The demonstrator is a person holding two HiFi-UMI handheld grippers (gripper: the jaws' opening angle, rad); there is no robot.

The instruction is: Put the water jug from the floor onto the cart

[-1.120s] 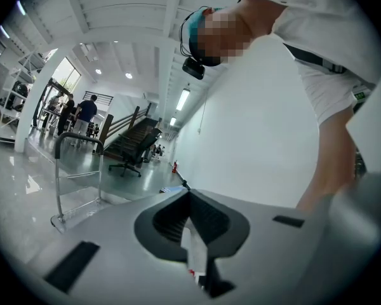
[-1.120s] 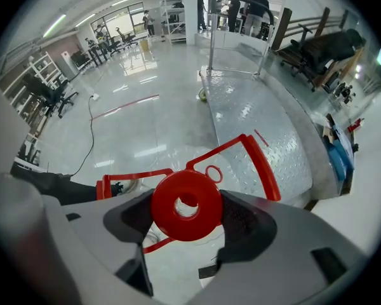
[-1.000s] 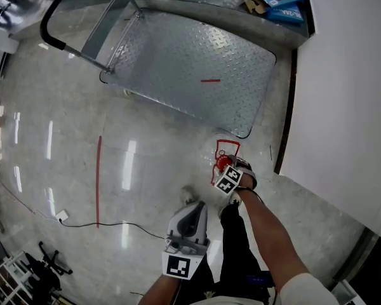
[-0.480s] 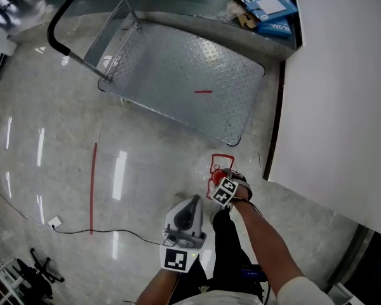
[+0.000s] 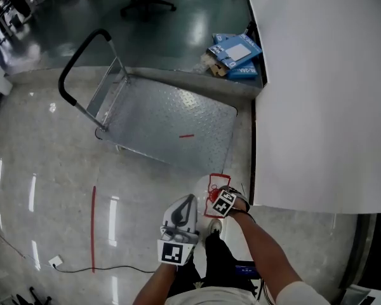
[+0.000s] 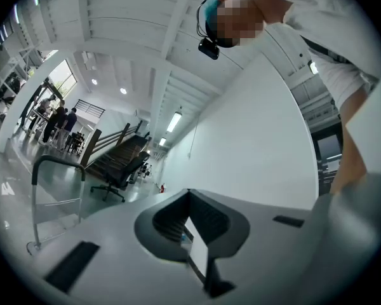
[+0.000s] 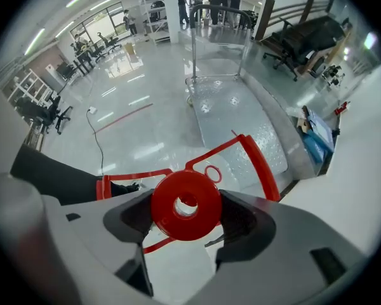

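Glossy floor point(image 5: 51, 170); right claw point(image 7: 185, 220) grips water jug point(image 7: 178, 199).

1. The right gripper point(image 7: 187, 220) has its jaws closed from both sides on the round red cap point(image 7: 165, 211) of the water jug point(image 7: 206, 218).
2. A red handle frame point(image 7: 265, 161) stands out beyond the cap.
3. Ahead lies the cart point(image 7: 241, 126), with its push handle point(image 7: 216, 10) at the far end.
4. The glossy floor point(image 7: 140, 88) carries a red stripe point(image 7: 124, 116) and a thin cable point(image 7: 96, 138).
5. Blue boxes point(image 7: 314, 142) lie to the right of the cart.
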